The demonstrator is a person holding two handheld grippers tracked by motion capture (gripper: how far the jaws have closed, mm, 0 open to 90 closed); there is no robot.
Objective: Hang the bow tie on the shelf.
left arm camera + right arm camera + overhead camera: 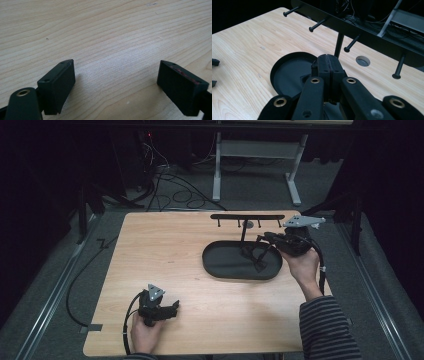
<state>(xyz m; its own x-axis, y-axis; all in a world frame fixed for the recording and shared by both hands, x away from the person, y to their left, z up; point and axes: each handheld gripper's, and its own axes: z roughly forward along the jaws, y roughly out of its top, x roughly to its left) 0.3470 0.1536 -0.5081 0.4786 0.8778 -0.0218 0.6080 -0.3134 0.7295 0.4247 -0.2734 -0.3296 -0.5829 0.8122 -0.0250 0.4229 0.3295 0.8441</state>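
Black oval tray (220,269) sits near our worktop's (165,250) far right corner; right hand-held gripper (261,240) above it clamped empty, left hand-held gripper (175,308) gaping empty.

A light wooden table (165,250) carries a black oval tray (225,267) toward its far right corner, from which a thin post rises to a bar of pegs (247,217). A small round hole (363,60) sits near the far edge.
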